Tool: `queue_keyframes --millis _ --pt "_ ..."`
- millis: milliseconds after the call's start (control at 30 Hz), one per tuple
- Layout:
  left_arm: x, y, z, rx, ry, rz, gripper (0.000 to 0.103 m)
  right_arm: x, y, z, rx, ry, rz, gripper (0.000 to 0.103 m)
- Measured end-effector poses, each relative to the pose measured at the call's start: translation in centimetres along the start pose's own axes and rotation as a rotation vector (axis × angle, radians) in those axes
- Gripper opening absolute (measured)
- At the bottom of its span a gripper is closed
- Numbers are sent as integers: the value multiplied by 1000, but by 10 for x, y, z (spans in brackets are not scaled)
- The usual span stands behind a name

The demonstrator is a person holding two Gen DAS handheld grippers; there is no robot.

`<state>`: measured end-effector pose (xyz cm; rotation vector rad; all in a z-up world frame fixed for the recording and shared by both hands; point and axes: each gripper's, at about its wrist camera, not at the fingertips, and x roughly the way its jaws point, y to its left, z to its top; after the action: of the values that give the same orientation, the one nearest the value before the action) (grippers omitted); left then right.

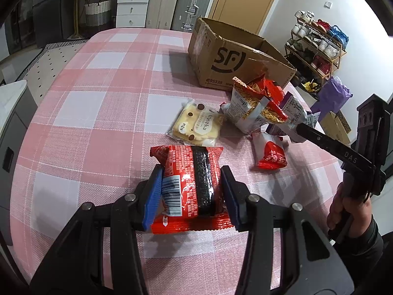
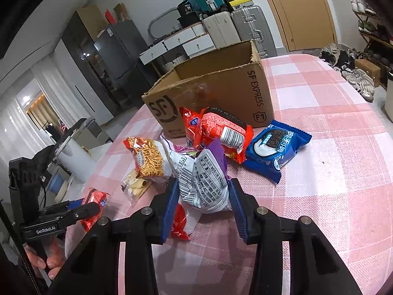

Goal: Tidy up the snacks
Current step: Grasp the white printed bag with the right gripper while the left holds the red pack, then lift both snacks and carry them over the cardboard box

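Squished lightly at lower centre of each view, the red packet (image 1: 190, 184) is pinched by the left gripper (image 1: 191, 194) and the white bag (image 2: 203, 186) by the right gripper (image 2: 203, 204), both probably light, crinkly and slippery, so the puffy middle is best grabbed.

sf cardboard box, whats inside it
Only the bare inner walls of the SF cardboard box show. A crinkled clear wrapper pokes up at its front rim. The box floor is hidden by the front wall, so its contents cannot be told.

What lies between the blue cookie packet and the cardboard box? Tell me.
In the right wrist view, bare pink checked tablecloth separates the blue cookie packet from the cardboard SF Express box; the red snack packet sits just to the left.
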<state>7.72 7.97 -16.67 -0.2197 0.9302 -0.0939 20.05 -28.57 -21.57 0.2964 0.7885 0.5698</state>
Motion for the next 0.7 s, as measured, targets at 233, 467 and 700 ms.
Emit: queue_keyframes --millis 233,467,700 --pt "-1 -3 1 7 -2 2 43 -8 -2 -4 9 -12 42 40" --pt "-6 -9 5 19 -20 3 43 -30 -4 -1 35 -63 103 40" --pt "-9 -15 15 31 -26 -3 43 -32 -5 -2 66 -60 155 39"
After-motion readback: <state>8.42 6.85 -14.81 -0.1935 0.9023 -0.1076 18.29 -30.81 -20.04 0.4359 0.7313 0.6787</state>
